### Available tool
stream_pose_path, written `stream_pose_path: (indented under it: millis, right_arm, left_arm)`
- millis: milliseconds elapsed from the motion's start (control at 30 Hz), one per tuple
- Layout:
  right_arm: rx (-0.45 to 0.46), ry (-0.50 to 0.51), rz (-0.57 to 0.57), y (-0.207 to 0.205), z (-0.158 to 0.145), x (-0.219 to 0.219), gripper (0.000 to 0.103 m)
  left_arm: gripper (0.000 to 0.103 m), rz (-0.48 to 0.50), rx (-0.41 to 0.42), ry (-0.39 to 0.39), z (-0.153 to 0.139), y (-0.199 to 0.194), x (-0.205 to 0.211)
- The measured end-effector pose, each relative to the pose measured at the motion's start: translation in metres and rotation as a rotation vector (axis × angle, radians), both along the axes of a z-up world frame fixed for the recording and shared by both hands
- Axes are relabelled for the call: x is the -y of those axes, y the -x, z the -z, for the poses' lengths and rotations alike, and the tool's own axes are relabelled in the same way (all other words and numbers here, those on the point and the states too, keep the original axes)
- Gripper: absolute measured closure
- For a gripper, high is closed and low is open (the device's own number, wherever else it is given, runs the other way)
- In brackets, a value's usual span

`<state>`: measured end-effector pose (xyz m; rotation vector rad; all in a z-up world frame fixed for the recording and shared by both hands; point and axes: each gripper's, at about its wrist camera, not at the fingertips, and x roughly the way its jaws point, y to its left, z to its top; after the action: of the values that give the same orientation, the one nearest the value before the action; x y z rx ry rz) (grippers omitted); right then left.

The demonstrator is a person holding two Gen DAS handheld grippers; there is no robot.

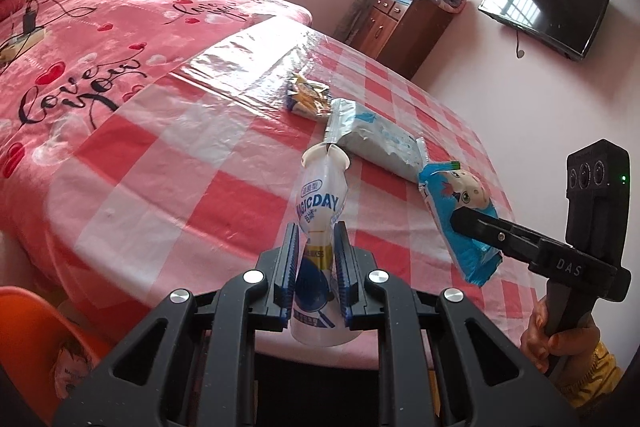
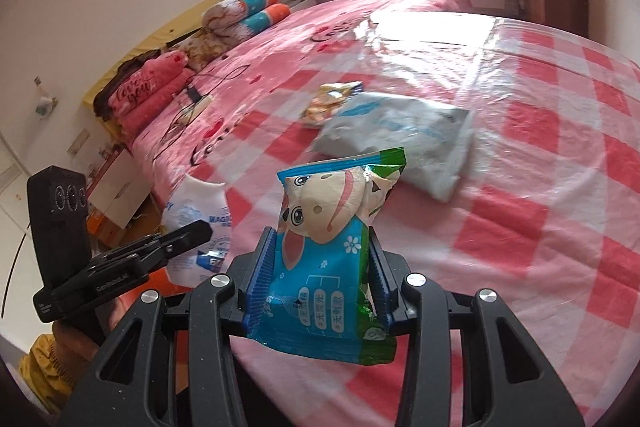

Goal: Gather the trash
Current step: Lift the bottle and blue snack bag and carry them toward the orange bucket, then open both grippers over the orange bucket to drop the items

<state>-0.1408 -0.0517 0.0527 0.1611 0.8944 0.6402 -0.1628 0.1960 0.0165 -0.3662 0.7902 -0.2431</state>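
My left gripper (image 1: 316, 239) is shut on a white "MAGICDAY" drink pouch (image 1: 320, 211), held upright above the checked table. My right gripper (image 2: 322, 243) is shut on a blue wipes packet with a cartoon cow (image 2: 328, 227). In the left wrist view that packet (image 1: 456, 203) hangs from the right gripper (image 1: 460, 223) at the right. In the right wrist view the pouch (image 2: 196, 215) shows at the left in the left gripper (image 2: 200, 229). On the table lie a grey-white bag (image 1: 380, 143) (image 2: 396, 139) and a yellow crumpled wrapper (image 1: 308, 97) (image 2: 330, 99).
The round table (image 1: 192, 187) has a red-and-white checked plastic cover. A pink bed (image 1: 100, 47) with folded quilts stands behind it. An orange bin (image 1: 48, 339) sits at the lower left below the table edge. A wooden cabinet (image 1: 400, 27) and wall television (image 1: 548, 7) are at the back right.
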Motion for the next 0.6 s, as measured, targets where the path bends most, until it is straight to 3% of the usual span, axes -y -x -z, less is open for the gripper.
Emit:
stream_pose_path:
  millis: [600]
  right_arm:
    - [-0.031,0.006,-0.36,0.051,-0.008,-0.13,0.058]
  left_arm:
    - [0.084,-0.202,-0.029,-0.008,0.002,0.075,-0.089]
